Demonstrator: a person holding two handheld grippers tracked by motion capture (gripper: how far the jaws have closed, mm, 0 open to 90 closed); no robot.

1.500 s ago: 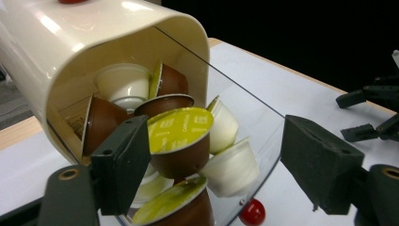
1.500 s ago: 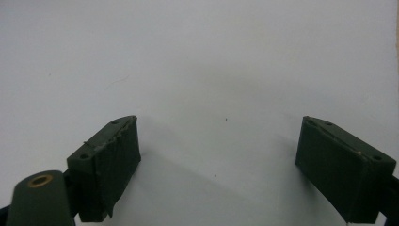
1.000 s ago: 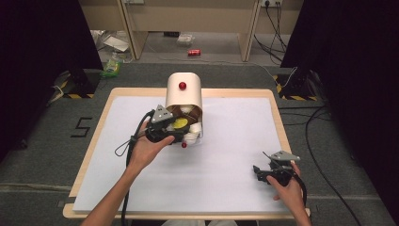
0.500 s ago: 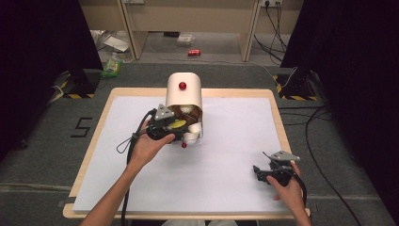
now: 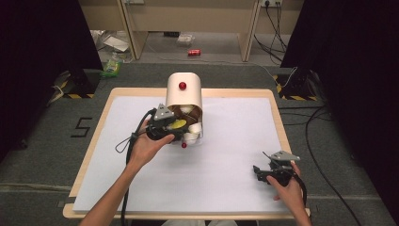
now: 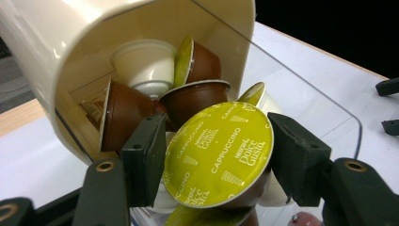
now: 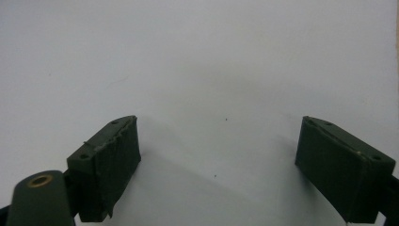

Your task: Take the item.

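Observation:
A cream capsule dispenser (image 5: 183, 89) lies on its side at the back middle of the table, its mouth (image 6: 94, 42) packed with several brown and white coffee capsules. A clear flap (image 6: 320, 108) hangs open in front of it. My left gripper (image 6: 214, 160) is at that mouth (image 5: 181, 129), and its jaws have just been closing. Its pads now press both sides of a capsule with a yellow-green cappuccino lid (image 6: 219, 153). My right gripper (image 5: 259, 172) rests near the front right of the table, open (image 7: 216, 160) over bare white surface.
A white sheet (image 5: 226, 155) covers the wooden tabletop (image 5: 94, 136). A small red ball (image 5: 183, 145) lies just in front of the dispenser. The other gripper's black tips (image 6: 388, 106) show at the right edge of the left gripper view. Cables and boxes lie on the floor beyond the table.

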